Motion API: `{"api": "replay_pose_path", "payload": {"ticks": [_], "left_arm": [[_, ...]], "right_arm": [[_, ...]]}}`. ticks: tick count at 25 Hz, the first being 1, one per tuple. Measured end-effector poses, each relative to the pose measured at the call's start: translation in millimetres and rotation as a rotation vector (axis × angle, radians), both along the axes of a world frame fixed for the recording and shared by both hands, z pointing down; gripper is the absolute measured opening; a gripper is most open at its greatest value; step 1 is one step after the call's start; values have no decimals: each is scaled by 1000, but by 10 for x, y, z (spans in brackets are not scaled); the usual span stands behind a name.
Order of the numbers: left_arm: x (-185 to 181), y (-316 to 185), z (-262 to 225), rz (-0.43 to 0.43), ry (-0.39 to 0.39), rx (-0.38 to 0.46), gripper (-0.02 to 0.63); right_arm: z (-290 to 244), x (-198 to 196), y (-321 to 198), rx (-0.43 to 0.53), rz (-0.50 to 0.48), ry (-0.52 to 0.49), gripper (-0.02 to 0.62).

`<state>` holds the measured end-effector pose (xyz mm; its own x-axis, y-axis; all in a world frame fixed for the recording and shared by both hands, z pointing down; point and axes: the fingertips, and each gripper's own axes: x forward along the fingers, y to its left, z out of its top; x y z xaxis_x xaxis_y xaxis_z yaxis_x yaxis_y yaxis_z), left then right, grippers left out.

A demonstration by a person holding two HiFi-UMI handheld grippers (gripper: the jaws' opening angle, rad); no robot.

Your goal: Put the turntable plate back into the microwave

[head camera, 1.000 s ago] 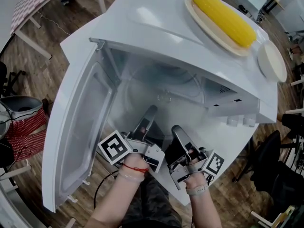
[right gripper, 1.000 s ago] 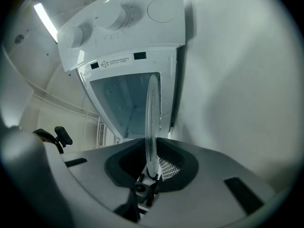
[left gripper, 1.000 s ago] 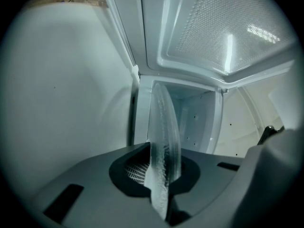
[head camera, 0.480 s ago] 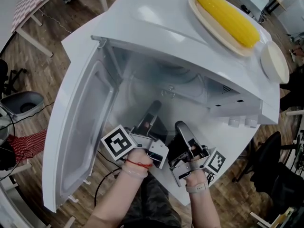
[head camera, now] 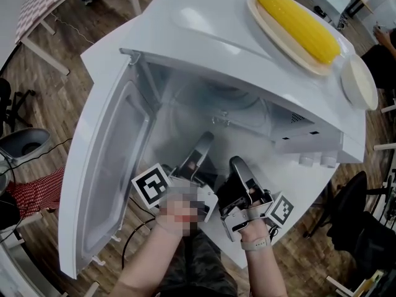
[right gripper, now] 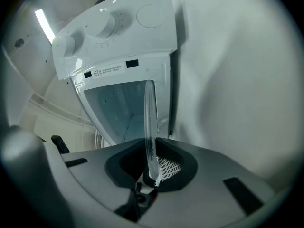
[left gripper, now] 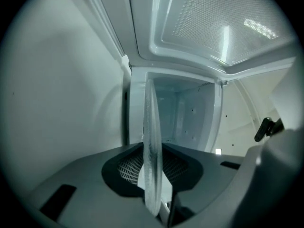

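The clear glass turntable plate lies partly inside the open cavity of the white microwave, and both grippers hold its near rim. My left gripper is shut on that rim. In the left gripper view the plate shows edge-on between the jaws of the left gripper. My right gripper is shut on the rim beside it. The right gripper view has the plate edge-on in the right gripper, with the cavity beyond.
The microwave door hangs open at the left. On top of the microwave lie a corn cob on a plate and a small white dish. The control panel with knobs is at the right of the opening.
Both grippers have moved a little deeper toward the cavity, carrying the glass plate with them. Their hold on it is unchanged.
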<state>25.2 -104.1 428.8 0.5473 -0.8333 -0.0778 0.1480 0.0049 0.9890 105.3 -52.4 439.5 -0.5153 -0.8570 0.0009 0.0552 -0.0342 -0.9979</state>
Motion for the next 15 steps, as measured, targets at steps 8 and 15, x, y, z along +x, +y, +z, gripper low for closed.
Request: {"api": "replay_pose_path", "payload": {"ticks": [8,15], "left_arm": [[96,224,46,42,29,-23,86],[37,242,62,32,59,-38,86]], "right_arm": [[-47,34,-120,3,14,22,54],[-43,36,-178,6,20,26,54]]}}
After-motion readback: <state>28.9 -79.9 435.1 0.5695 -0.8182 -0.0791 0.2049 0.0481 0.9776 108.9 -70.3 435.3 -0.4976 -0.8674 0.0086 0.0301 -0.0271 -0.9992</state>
